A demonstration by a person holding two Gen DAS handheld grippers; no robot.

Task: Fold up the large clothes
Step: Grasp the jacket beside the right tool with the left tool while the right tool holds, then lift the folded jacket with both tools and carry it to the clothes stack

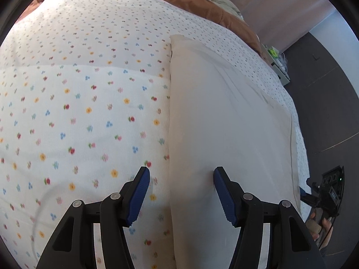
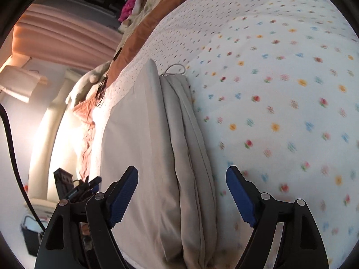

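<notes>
Left wrist view: one folded cream garment [image 1: 226,121] lies on the flower-print bedspread [image 1: 78,103]. The left gripper [image 1: 180,190] stands spread, pinching nothing, its two blue fingers [image 1: 139,195] astride the garment's left edge. The other gripper [image 1: 323,192] shows beyond the garment's right edge.

Right wrist view: the one garment [image 2: 157,139] shows stacked layers. The right gripper [image 2: 181,192] is spread over it, holding nothing, on the same bedspread [image 2: 280,94].
</notes>
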